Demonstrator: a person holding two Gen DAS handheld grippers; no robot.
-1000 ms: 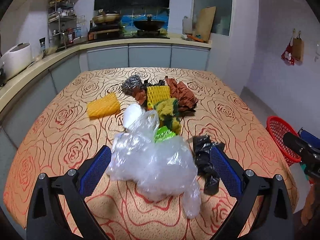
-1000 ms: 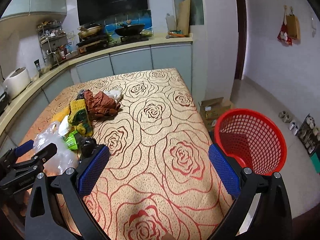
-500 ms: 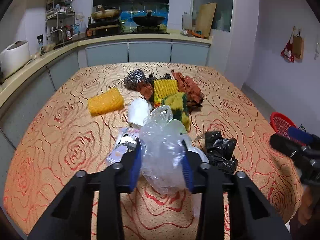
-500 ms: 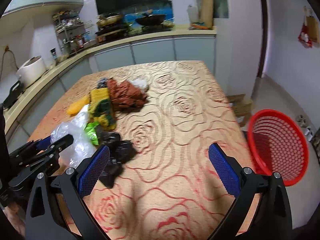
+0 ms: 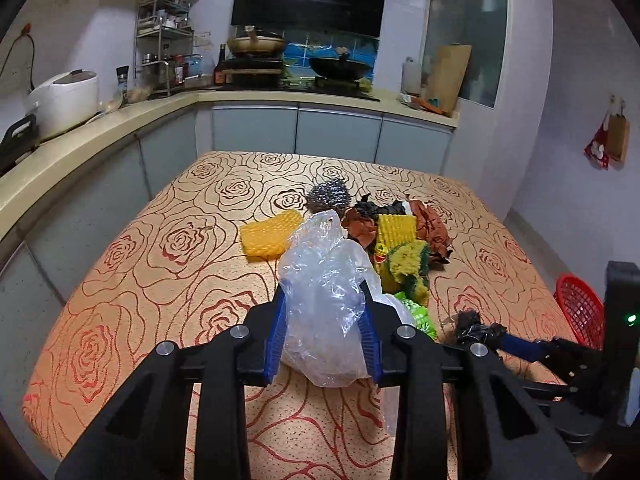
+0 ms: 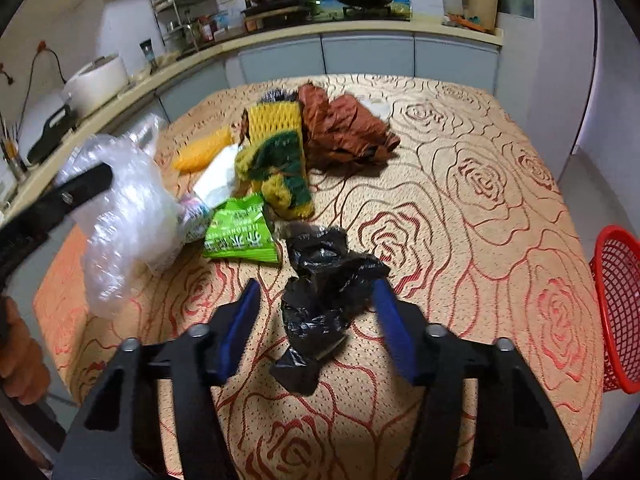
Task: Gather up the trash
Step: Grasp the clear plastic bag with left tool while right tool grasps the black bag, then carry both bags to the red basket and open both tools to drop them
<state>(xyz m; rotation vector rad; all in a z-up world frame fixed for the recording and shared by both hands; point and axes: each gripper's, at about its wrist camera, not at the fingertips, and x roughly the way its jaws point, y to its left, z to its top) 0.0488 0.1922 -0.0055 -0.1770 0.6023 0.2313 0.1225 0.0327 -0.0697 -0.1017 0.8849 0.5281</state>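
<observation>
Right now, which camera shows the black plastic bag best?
The right wrist view: the black plastic bag lies whole on the tablecloth, centred between the right gripper's fingers. The left wrist view catches only a crumpled bit of it at the right, beyond the clear bag.

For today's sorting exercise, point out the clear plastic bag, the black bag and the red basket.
clear plastic bag (image 5: 326, 304): left wrist view, crumpled middle.
black bag (image 6: 324, 296): right wrist view, bunched centre.
red basket (image 6: 618, 304): right wrist view, mesh wall.

Both the left gripper and the right gripper have matte black angular plastic arms, ribbed blue finger pads and round silver pivot screws.
</observation>
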